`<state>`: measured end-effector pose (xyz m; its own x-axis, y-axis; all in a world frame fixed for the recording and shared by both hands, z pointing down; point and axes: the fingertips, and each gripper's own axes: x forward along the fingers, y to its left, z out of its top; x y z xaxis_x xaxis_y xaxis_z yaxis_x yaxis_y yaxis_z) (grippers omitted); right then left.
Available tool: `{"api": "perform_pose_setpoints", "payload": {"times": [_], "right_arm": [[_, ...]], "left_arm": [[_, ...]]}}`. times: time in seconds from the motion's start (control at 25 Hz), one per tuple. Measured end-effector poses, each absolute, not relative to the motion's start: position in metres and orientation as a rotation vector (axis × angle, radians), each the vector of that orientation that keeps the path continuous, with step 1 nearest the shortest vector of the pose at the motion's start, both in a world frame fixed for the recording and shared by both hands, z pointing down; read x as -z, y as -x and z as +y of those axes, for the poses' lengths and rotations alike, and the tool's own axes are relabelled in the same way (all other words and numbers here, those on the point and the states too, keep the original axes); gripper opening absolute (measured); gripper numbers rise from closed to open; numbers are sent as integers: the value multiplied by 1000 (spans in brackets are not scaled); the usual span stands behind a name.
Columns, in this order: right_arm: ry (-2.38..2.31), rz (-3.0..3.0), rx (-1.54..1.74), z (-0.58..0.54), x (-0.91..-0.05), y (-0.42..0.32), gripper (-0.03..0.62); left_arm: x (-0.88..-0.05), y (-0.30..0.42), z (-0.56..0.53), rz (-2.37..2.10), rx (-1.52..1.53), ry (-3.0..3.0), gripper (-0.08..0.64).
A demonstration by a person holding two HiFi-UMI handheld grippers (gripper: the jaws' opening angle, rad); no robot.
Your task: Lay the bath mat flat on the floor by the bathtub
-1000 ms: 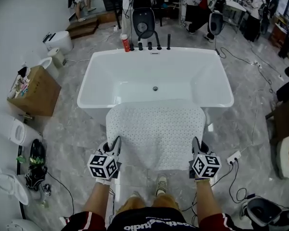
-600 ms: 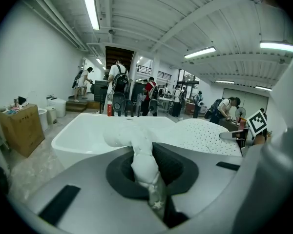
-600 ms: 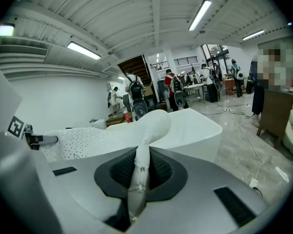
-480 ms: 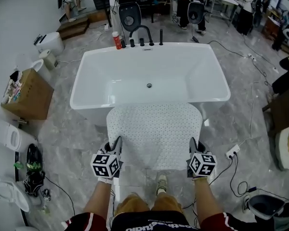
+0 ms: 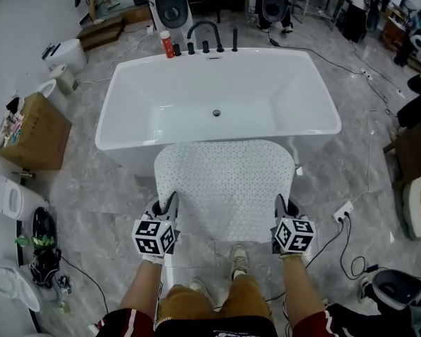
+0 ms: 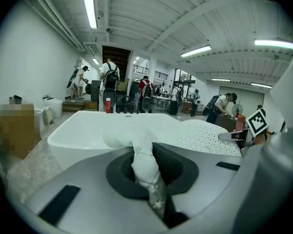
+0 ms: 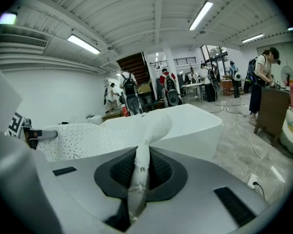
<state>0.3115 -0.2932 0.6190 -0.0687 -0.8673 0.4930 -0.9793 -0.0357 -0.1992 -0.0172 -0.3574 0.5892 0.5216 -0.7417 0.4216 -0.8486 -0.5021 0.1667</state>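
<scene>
The white, dotted bath mat [image 5: 224, 188] hangs spread out between my two grippers, in front of the near wall of the white bathtub [image 5: 126, 146]. Its far edge lies close to the tub's near rim. My left gripper [image 5: 170, 202] is shut on the mat's near left corner; in the left gripper view that corner [image 6: 145, 167] is bunched between the jaws of the left gripper [image 6: 147, 179]. My right gripper [image 5: 279, 203] is shut on the near right corner, which shows as a pinched fold [image 7: 141, 165] in the right gripper [image 7: 139, 179]. The mat's sheet [image 7: 83, 135] stretches away sideways.
A cardboard box [image 5: 31, 132] and toilets [image 5: 10, 199] stand at the left. A power strip [image 5: 344, 210] and cables lie on the marble floor at the right. The person's shoes [image 5: 238, 260] are just behind the mat. A red bottle [image 5: 167, 44] and taps sit on the tub's far rim.
Both grippers have sunk together with the mat. Its far edge, which overlapped the tub's near rim, now lies in front of the tub. The grips have not changed.
</scene>
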Motion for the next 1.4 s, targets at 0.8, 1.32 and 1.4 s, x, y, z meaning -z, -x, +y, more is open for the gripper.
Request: {"api": "perform_pose_setpoints", "payload": {"times": [0.8,1.32,1.4], "right_arm": [[-1880,-2025,-694,-322,-817,-283,45],[-1866,-2045,-579,-354,-943,-293,46],[-1856,-2053,-547,-357,-960,-289,46]], "left_arm": [[-781,33,-380,-1331,-400,-2406,32],[-908,29,-412,-1316,-388,-2496,32],[-924,31,-414,-1311,-384,-2524,32]]}}
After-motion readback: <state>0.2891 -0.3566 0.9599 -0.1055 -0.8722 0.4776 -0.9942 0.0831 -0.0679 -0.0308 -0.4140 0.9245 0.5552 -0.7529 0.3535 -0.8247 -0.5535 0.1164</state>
